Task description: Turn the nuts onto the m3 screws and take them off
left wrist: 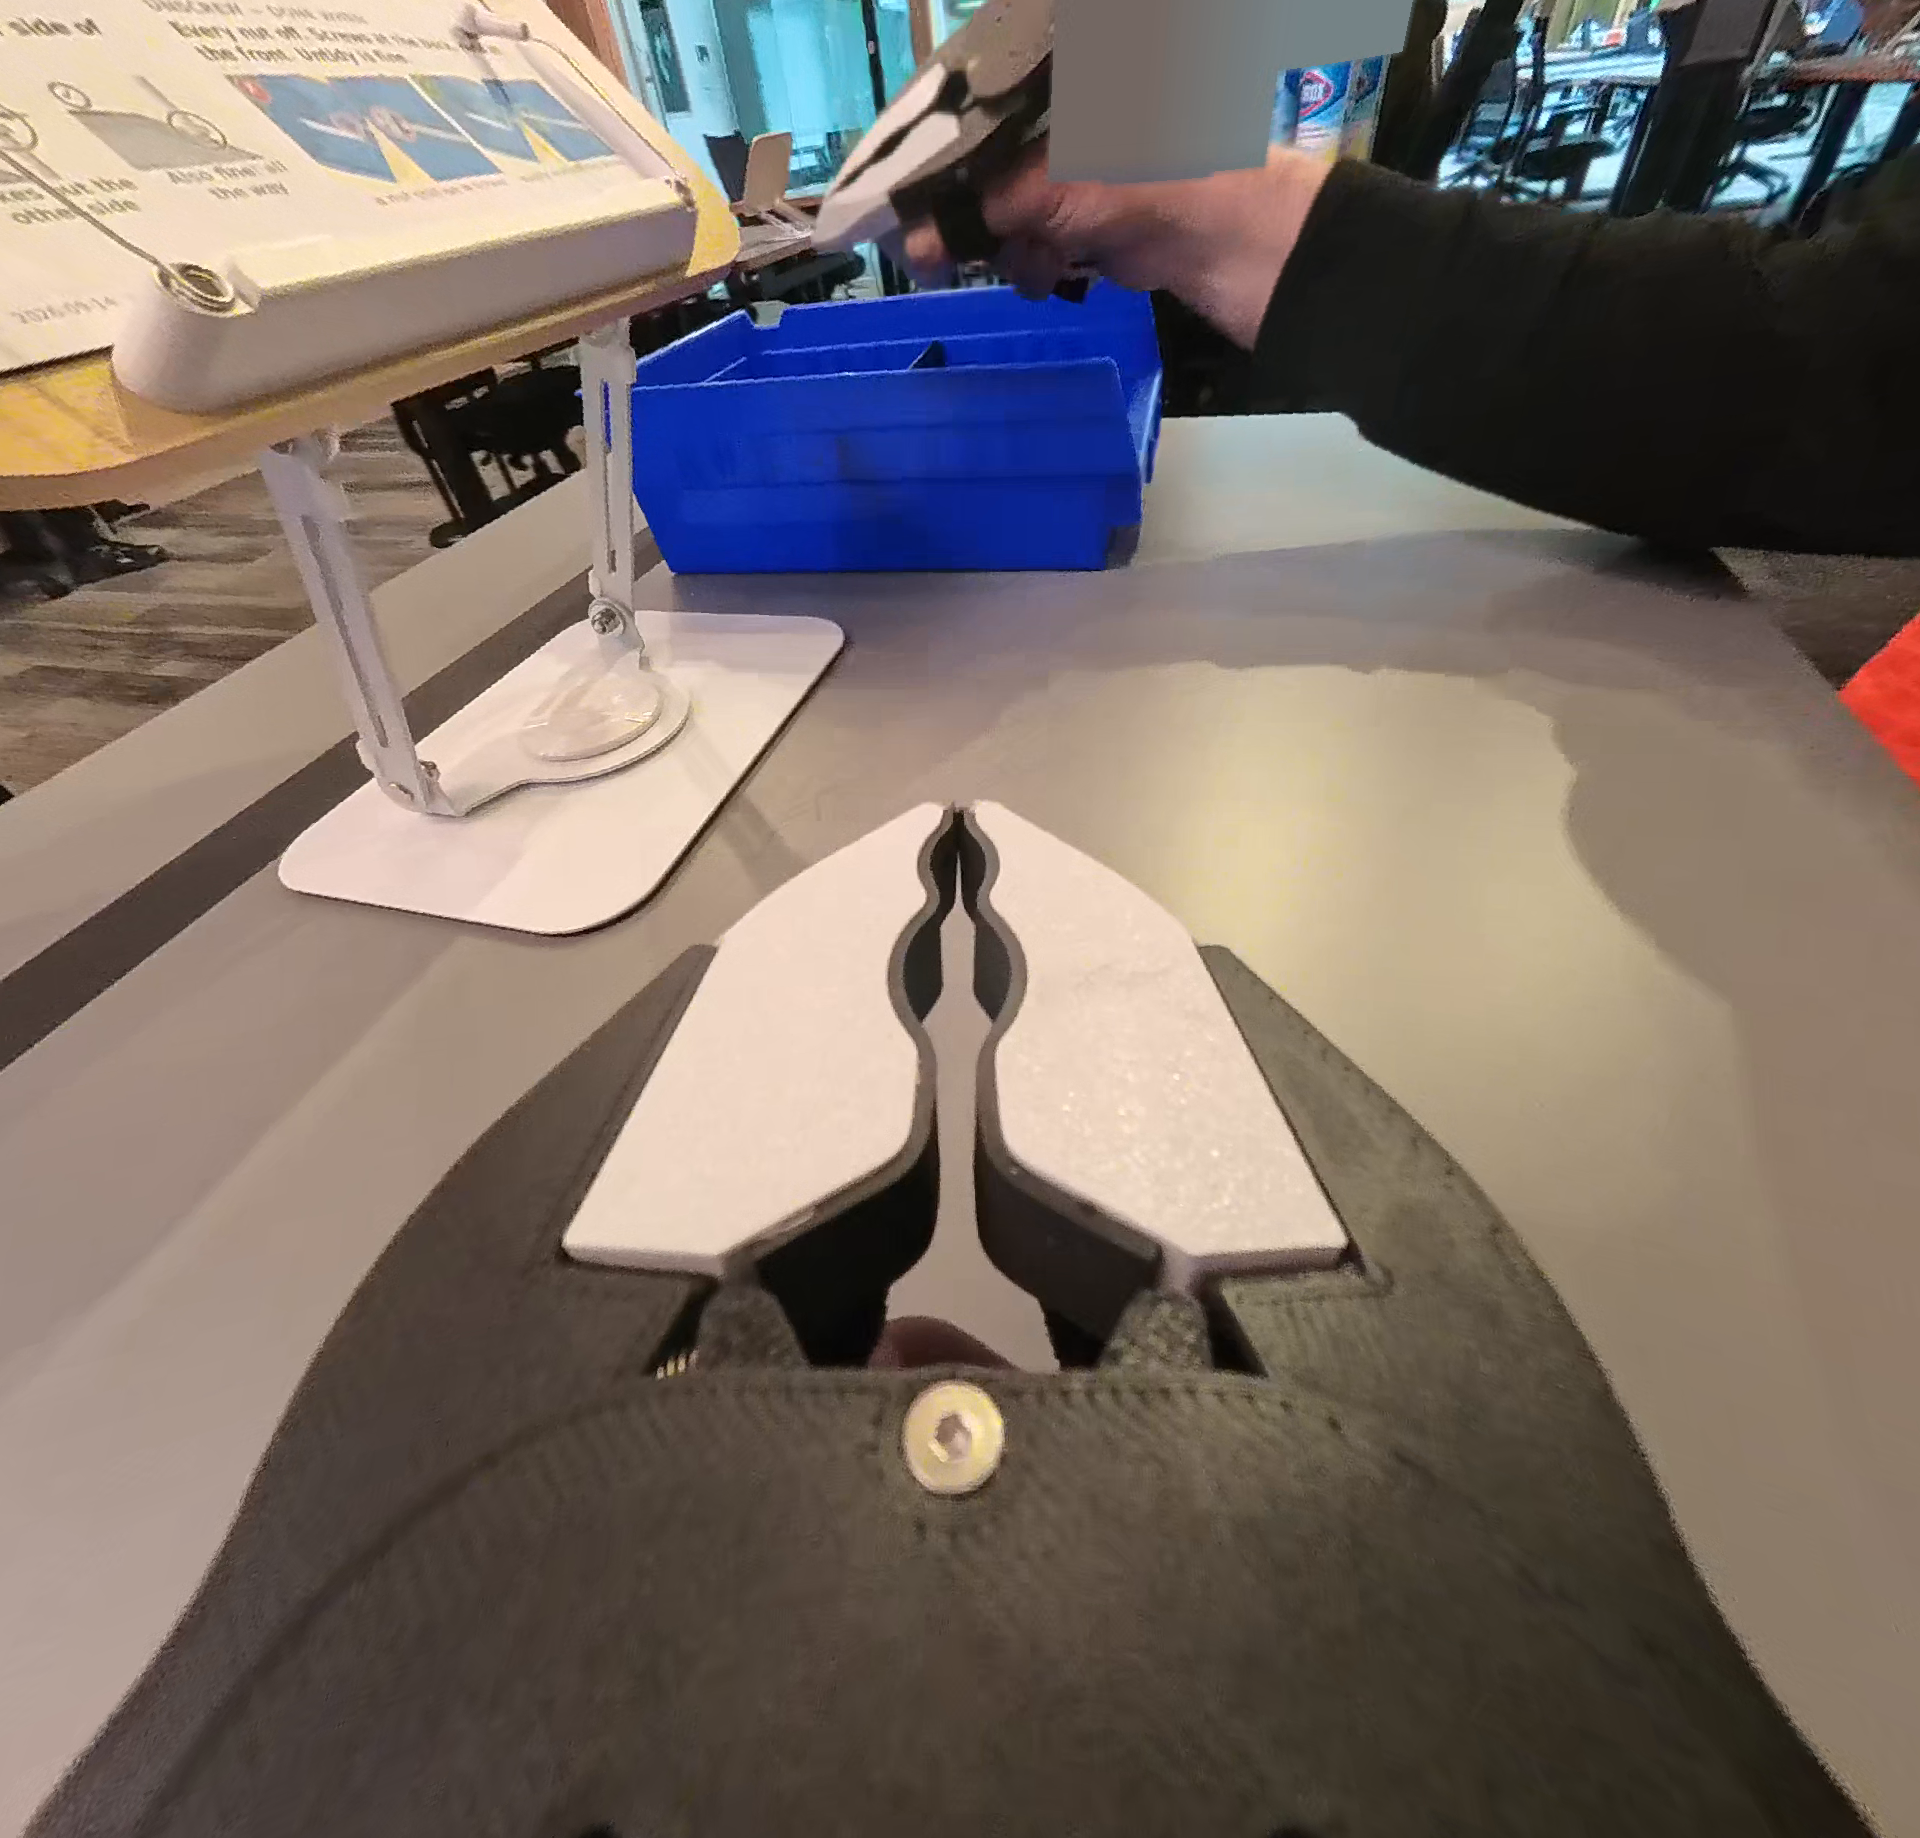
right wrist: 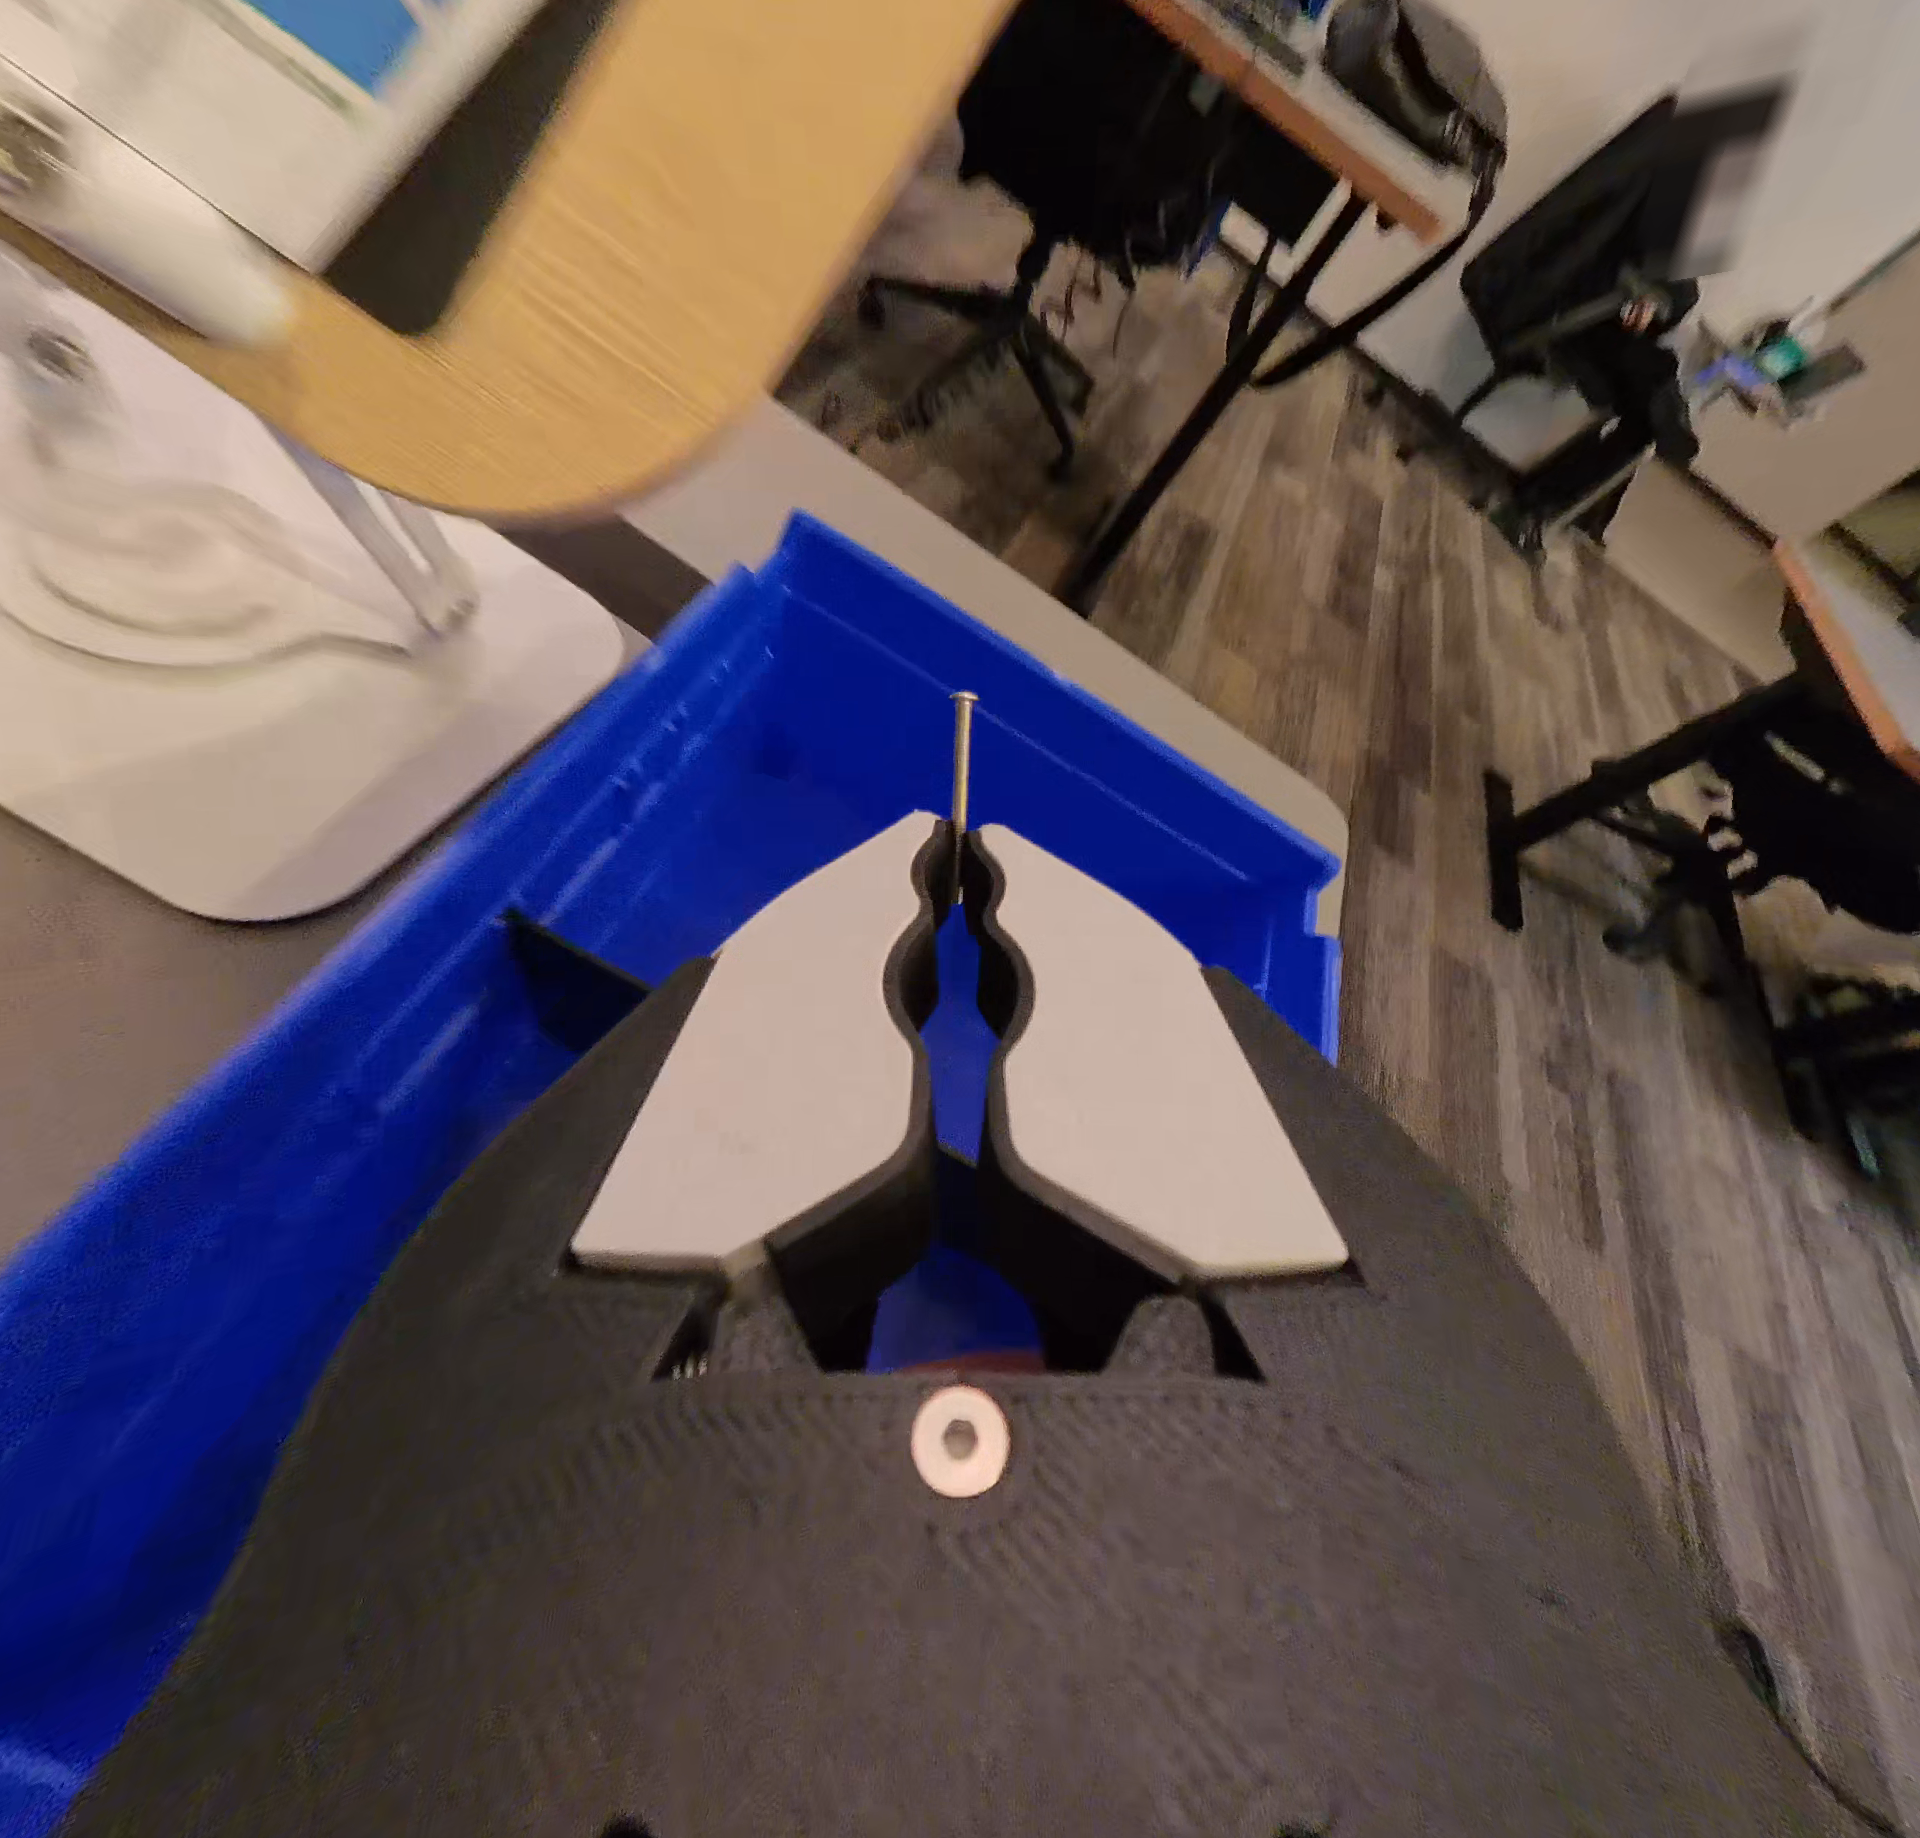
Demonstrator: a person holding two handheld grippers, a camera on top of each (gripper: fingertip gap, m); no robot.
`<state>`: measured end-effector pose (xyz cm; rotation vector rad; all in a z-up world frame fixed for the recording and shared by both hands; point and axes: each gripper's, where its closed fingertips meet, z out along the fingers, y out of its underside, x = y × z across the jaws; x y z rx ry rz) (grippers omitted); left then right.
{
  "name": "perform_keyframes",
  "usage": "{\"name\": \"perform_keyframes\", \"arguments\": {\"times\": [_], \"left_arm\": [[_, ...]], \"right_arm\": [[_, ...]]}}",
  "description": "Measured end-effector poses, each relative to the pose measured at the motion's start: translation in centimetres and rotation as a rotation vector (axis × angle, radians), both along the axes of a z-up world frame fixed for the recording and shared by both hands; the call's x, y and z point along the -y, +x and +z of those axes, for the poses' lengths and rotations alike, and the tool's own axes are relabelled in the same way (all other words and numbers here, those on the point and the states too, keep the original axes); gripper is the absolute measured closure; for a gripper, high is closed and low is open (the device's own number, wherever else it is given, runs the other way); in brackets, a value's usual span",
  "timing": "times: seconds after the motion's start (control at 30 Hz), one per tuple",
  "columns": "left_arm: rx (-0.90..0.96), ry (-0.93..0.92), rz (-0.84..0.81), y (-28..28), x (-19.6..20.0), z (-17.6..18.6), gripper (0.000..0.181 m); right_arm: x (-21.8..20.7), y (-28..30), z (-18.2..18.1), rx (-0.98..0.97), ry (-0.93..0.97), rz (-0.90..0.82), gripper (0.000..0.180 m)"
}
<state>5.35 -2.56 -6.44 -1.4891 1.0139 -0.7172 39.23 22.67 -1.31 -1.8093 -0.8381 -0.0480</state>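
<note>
My right gripper (right wrist: 961, 832) is shut on a thin metal screw (right wrist: 962, 760), which sticks out past the fingertips with its head away from me, above the blue bin (right wrist: 665, 853). In the left wrist view the right gripper (left wrist: 847, 214) is held in a hand above the blue bin (left wrist: 883, 479); the screw is too small to see there. My left gripper (left wrist: 964, 817) is shut and empty, low over the grey table (left wrist: 1351, 801). No nuts are visible.
A white stand (left wrist: 561, 801) holds a wooden board with an instruction sheet (left wrist: 312, 126) at the left, overhanging the bin's near side. The person's dark sleeve (left wrist: 1610, 365) lies across the table's right. Chairs and desks stand beyond the table edge.
</note>
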Motion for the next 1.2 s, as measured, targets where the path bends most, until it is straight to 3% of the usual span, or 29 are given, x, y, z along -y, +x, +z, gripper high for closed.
{"name": "perform_keyframes", "arguments": {"times": [0.27, 0.47, 0.53, 0.6, 0.73, 0.9, 1.07, 1.2], "left_arm": [[-0.002, -0.02, 0.01, -0.3, -0.4, -0.4, 0.181], [-0.003, -0.026, 0.008, -0.3, -0.4, -0.6, 0.181], [-0.004, -0.03, 0.003, -0.2, -0.3, -0.6, 0.181], [-0.006, -0.027, 0.004, -0.1, -0.3, -0.6, 0.181], [0.0, -0.023, 0.005, -0.2, -0.3, -0.5, 0.181], [0.001, -0.009, -0.004, 0.0, -0.1, -0.2, 0.181], [0.002, 0.035, -0.003, -0.2, 0.3, 1.0, 0.181], [-0.074, 0.143, 0.006, -1.6, 0.7, 2.9, 0.18]], "right_arm": [[-2.7, 0.5, -5.1, 0.042, -0.186, -0.062, 0.177], [-2.8, 0.8, -5.9, 0.019, -0.232, -0.088, 0.177], [-2.8, 0.9, -5.9, 0.017, -0.237, -0.095, 0.164], [-2.7, 0.9, -5.5, 0.004, -0.227, -0.089, 0.165], [-2.0, 0.7, -3.4, -0.017, -0.158, -0.088, 0.168], [1.0, -1.4, 2.0, -0.001, -0.007, -0.039, 0.175], [7.2, -6.2, 7.7, -0.035, 0.13, 0.107, 0.179], [13.7, -11.6, 9.7, -0.07, 0.223, 0.288, 0.179]]}}
